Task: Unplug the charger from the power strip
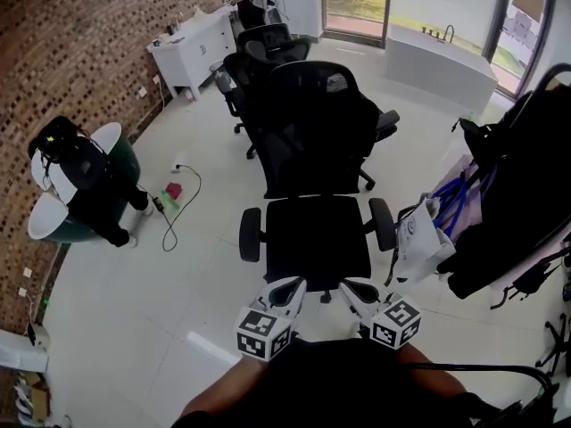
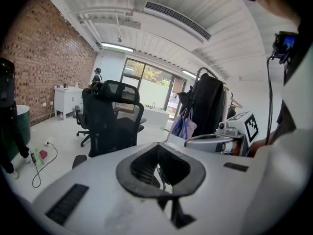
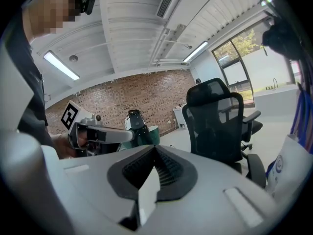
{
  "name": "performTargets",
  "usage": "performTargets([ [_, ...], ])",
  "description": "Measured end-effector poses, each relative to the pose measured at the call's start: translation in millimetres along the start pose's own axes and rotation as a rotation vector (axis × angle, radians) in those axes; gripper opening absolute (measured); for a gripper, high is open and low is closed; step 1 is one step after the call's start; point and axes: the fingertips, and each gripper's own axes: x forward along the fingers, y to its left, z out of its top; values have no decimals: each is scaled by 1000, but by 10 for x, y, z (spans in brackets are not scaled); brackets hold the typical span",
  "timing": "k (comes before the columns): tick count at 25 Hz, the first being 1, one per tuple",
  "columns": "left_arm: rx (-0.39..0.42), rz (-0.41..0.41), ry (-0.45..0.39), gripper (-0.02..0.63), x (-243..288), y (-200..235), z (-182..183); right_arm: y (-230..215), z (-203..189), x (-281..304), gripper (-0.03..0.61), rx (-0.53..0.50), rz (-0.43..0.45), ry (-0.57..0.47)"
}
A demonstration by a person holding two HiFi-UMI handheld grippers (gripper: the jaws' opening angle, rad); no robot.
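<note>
- While I hold both claws low and close to my body, the left gripper (image 1: 287, 289) and the right gripper (image 1: 355, 291) sit side by side at the bottom of the head view, near the front edge of a black office chair (image 1: 318, 239).
- Pose: my forearms (image 1: 234, 389) come in from the lower edge. Each gripper points ahead and slightly downward, with its marker cube nearest me and its jaws toward the chair seat.
- Left gripper: clenched, the dark pads meet in its own view and nothing is between them.
- Right gripper: clenched likewise, pads together and empty. The left gripper shows beside it in the right gripper view.
- Task's thing: what I take for the power strip (image 1: 169, 194) lies on the white floor (image 1: 116, 301) to the left, a small green and pink cluster. A black cable (image 1: 198, 185) loops from it. The charger is too small for me to tell apart from the strip.
- Place: the cluster lies just beside a green round stand (image 1: 125, 160) near the brick wall (image 1: 80, 52), well apart from both grippers.
- Other items: more black chairs (image 1: 268, 47) stand behind the first. A white bag (image 1: 424, 239) hangs from a rack of dark garments (image 1: 526, 185) on the right.
</note>
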Motion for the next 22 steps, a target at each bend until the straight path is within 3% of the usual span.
performTargets([
  [6,-4,82,-22,8,-368,150,-91,367,-85,352,2,-31,128,20],
  [13,-105,324,-83,6,-1089,343,-224,945,-38,630,2,-112,353,96],
  [22,-235,583,-168,6,-1536,-50,-504,1259,-188,332,2,-205,589,199],
])
